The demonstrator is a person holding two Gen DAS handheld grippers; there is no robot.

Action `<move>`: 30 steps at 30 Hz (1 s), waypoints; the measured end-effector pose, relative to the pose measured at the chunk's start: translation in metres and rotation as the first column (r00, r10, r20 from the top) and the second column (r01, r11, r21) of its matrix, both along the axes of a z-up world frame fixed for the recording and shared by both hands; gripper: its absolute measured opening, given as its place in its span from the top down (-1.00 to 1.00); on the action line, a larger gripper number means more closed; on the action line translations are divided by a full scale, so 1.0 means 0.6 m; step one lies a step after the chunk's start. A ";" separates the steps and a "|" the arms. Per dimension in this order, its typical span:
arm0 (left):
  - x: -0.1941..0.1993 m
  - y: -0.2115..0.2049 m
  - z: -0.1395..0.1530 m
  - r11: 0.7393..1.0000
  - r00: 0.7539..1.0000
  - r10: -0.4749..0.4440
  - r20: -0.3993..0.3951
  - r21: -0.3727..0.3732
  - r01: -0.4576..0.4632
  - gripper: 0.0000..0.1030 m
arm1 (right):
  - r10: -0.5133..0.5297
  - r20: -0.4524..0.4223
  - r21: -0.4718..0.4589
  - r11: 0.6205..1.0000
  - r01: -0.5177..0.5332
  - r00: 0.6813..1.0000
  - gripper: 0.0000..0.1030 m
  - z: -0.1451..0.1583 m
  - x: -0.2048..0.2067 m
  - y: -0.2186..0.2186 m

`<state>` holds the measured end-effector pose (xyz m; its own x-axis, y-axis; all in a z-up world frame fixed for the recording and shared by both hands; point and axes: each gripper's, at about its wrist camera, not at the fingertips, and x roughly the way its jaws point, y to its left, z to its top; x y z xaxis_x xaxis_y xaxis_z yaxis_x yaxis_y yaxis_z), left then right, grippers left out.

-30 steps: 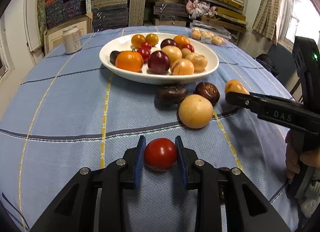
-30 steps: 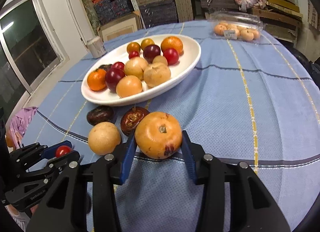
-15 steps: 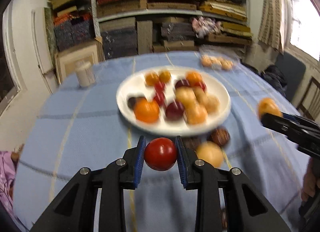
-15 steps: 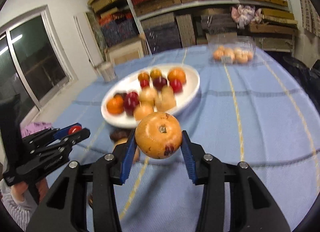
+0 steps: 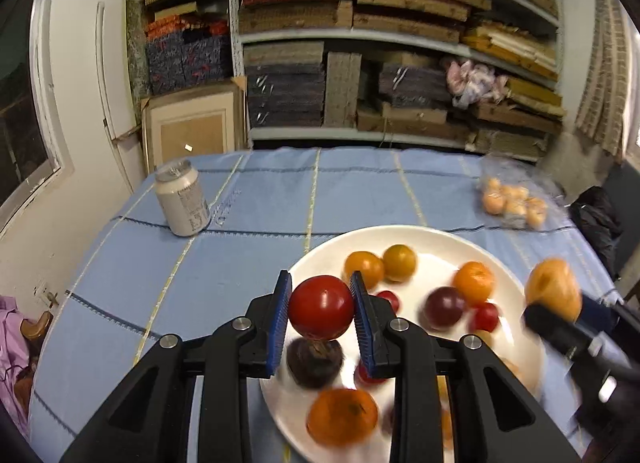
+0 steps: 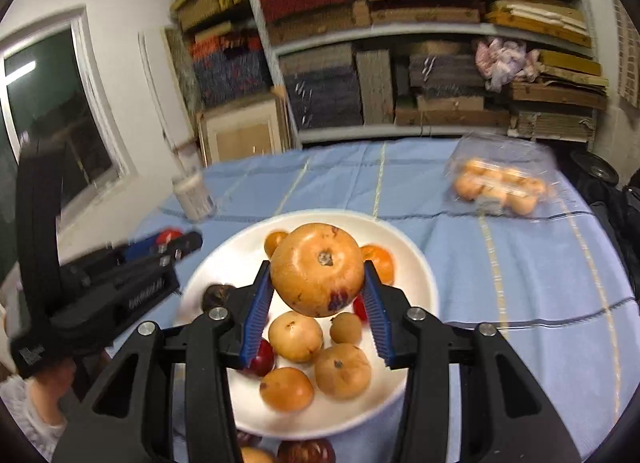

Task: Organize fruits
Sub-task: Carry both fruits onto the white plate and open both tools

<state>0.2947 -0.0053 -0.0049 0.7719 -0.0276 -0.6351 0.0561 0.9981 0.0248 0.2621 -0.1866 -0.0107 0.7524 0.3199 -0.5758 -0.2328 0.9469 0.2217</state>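
My left gripper (image 5: 321, 313) is shut on a red tomato (image 5: 321, 312) and holds it in the air above the left part of the white plate (image 5: 324, 255). My right gripper (image 6: 318, 283) is shut on a large orange-tan fruit (image 6: 317, 269) above the same plate (image 6: 416, 263). The plate holds several fruits: oranges, dark plums, small red ones and tan round ones. The right gripper with its fruit (image 5: 554, 295) shows blurred at the right of the left wrist view. The left gripper (image 6: 176, 241) shows at the left of the right wrist view.
A drink can (image 5: 182, 201) stands on the blue checked tablecloth (image 5: 240, 255) at the back left. A clear pack of small orange fruits (image 6: 500, 185) lies at the back right. Dark fruits (image 6: 306, 451) lie on the cloth near the plate's front edge. Shelves stand behind the table.
Both grippers have lifted their fruits off the cloth and moved forward over the plate. The tomato and the large fruit stay clamped.
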 end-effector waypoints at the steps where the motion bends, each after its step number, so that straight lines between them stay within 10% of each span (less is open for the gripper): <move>1: 0.010 0.001 -0.009 1.000 1.000 0.002 -0.015 0.003 -0.002 0.42 | 0.016 -0.009 -0.022 1.000 -0.016 1.000 0.16 -0.011 0.010 0.013; 9: 0.063 0.014 -0.078 1.000 0.994 -0.012 -0.111 -0.030 0.008 0.38 | 0.085 -0.038 -0.128 0.988 -0.089 0.996 0.14 -0.059 0.047 0.066; 17: 0.033 0.032 -0.036 0.999 0.999 0.022 -0.028 -0.049 -0.023 -0.23 | 0.041 0.078 -0.070 0.997 -0.035 0.996 -0.08 0.002 0.006 0.021; 22: -0.033 0.046 0.020 0.997 0.998 0.036 0.056 -0.069 -0.033 -0.61 | -0.022 0.221 0.062 0.998 0.008 0.975 -0.67 0.075 -0.084 -0.031; 30: -0.225 0.057 -0.025 1.000 0.993 0.025 0.117 -0.019 -0.023 -0.83 | -0.161 0.153 0.083 0.985 0.150 0.975 -0.70 -0.012 -0.180 -0.110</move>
